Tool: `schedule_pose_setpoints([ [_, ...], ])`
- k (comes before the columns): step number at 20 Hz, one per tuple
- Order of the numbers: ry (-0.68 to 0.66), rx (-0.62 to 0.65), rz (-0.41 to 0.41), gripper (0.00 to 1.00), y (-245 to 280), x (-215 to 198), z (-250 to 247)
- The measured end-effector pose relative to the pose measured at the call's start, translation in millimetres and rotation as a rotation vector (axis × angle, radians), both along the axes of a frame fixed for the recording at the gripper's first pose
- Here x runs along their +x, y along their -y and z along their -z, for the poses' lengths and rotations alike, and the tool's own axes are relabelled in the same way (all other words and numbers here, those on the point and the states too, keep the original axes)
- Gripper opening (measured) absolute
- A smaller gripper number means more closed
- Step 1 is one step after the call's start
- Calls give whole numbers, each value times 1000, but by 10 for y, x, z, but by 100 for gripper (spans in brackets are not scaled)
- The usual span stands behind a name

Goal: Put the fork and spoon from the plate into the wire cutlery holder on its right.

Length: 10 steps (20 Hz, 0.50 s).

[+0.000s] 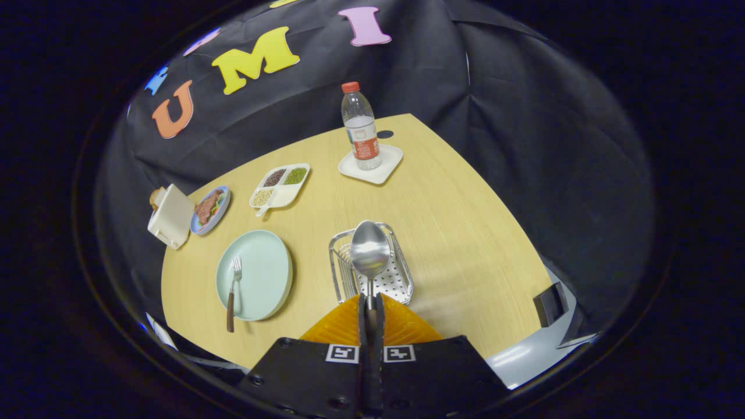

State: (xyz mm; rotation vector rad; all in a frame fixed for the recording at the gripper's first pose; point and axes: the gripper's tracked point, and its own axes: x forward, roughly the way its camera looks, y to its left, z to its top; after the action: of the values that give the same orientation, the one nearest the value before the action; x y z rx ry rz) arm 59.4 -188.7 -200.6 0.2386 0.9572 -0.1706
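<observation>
My gripper (pixel 371 302) is shut on the handle of a metal spoon (pixel 369 251). The spoon's bowl sticks out ahead of the fingers and hangs above the wire cutlery holder (pixel 401 265), which sits on the wooden table just beyond them. To the holder's left lies a pale green plate (pixel 265 273). A fork (pixel 234 291) with a brown handle rests on the plate's left side, its handle reaching past the near rim.
Farther back stand a water bottle (pixel 361 128) on a white square tray (pixel 372 166), a divided dish of beans (pixel 280 185), a small blue plate of food (pixel 210 209) and a cream box (pixel 170 216). The table edge (pixel 512 343) runs close on the right.
</observation>
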Motion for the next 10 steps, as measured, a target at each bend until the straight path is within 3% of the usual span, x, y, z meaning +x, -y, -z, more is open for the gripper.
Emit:
schedule_pose_setpoints([
  [3,8,15,3,3,28,21,-12],
  [5,46,17,-3,10,3,53,-114],
  [6,61,15,-7,20,4,68,-161],
  [7,80,15,-14,24,-25,78,-199],
  [8,96,15,-17,40,-30,85,-254],
  [10,123,8,-13,49,-45,112,-305],
])
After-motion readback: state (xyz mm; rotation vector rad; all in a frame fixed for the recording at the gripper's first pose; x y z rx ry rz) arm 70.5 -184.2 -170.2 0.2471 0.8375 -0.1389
